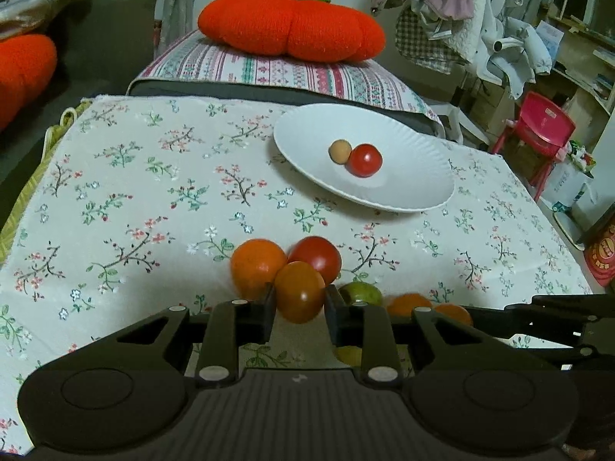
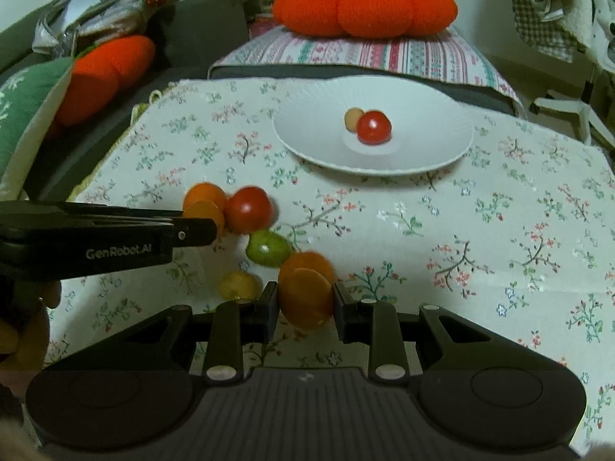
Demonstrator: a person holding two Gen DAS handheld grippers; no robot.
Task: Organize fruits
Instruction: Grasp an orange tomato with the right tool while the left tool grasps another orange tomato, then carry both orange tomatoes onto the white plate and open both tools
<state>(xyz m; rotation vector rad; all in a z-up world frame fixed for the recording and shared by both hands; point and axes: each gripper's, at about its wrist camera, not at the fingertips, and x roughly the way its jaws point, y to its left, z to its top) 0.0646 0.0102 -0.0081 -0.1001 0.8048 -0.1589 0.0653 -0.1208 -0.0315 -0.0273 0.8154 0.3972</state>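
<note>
Holding two fruits (image 1: pixel 355 155): white plate (image 1: pixel 307 130)

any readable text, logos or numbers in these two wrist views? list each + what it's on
"GenRobot.AI": white lettering on the black side of the left gripper, seen in the right wrist view.
Red-and-yellow package at the right edge of the left wrist view: it carries print, too blurred to read.
Books and boxes on the shelves at the right: too small to read.
Nothing else legible in either view; the plate bears no text.
</note>
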